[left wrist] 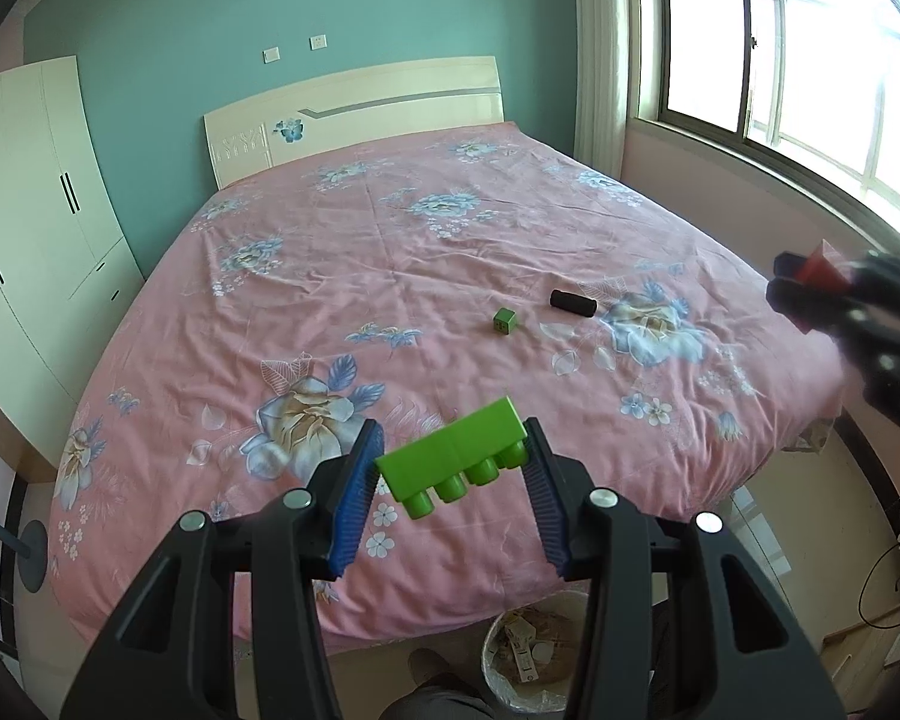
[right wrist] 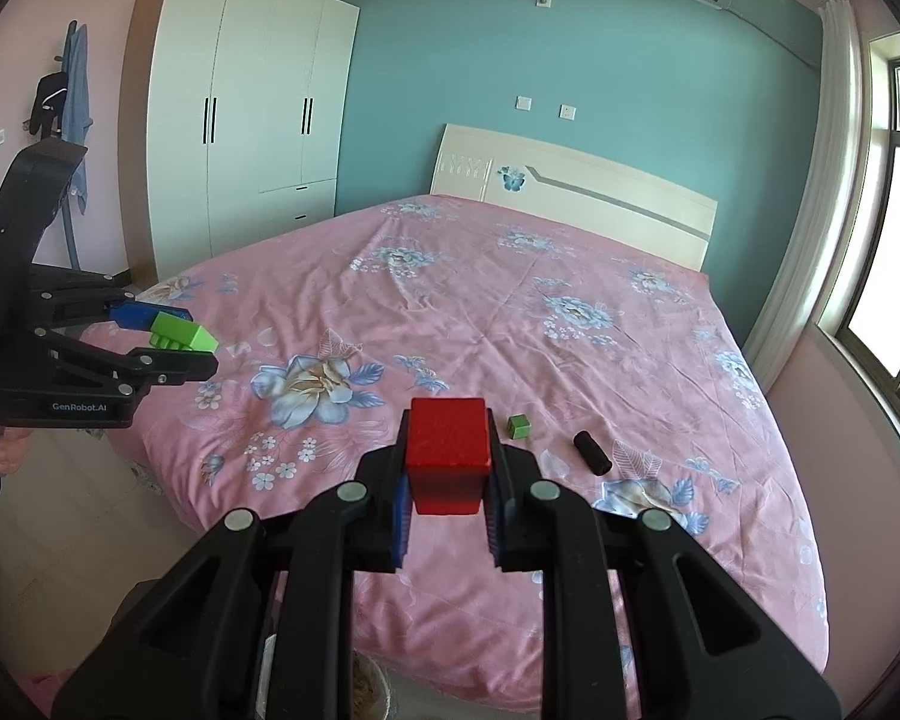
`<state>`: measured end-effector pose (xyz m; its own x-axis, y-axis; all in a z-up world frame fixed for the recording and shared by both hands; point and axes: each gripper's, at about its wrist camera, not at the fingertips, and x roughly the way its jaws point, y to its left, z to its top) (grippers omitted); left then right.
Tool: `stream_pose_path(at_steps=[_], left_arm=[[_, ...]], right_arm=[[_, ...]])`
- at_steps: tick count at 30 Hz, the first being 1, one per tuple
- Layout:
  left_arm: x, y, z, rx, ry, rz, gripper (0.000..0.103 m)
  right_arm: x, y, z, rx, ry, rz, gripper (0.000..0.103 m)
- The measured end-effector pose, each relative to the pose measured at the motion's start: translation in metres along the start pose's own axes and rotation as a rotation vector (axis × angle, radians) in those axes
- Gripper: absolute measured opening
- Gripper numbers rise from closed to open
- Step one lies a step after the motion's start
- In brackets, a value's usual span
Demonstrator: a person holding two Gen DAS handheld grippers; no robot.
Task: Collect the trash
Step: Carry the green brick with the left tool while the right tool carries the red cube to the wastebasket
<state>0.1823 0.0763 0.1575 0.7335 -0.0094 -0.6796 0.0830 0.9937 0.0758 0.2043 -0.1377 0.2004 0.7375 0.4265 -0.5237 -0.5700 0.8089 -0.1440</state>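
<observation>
1. Nearest up, the left gripper (left wrist: 453, 474) is clamped on a green studded brick (left wrist: 456, 459), pads on both ends, held above the near edge of the bed (left wrist: 390, 252).
2. The right gripper (right wrist: 447, 498) is squeezing a red block (right wrist: 448, 450) tight.
3. Lying on the pink floral sheet, far right: a small green cube (left wrist: 504, 320) with a black cylinder (left wrist: 573, 303) just beside it.
4. A bin (left wrist: 531, 654) on the floor at the bed's foot, looks like paper scraps inside, kinda hard to tell.
</observation>
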Motion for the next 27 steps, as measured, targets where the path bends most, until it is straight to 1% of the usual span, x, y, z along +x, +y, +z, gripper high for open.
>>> stream_pose_path(at_steps=[4,9,19,27], left_arm=[[-0.009,-0.007,-0.015,0.014,0.004,-0.001,0.049],[-0.008,-0.02,-0.034,0.036,0.024,-0.014,0.049],[0.022,-0.036,-0.077,0.049,0.117,-0.049,0.049],[0.06,-0.045,-0.114,0.056,0.2,-0.069,0.049]], right_arm=[[-0.016,0.006,-0.008,-0.004,-0.005,-0.003,0.021],[-0.025,0.012,-0.024,-0.003,0.001,0.003,0.021],[-0.018,0.018,-0.064,0.014,0.055,0.023,0.021],[0.007,0.029,-0.102,0.025,0.123,0.059,0.021]])
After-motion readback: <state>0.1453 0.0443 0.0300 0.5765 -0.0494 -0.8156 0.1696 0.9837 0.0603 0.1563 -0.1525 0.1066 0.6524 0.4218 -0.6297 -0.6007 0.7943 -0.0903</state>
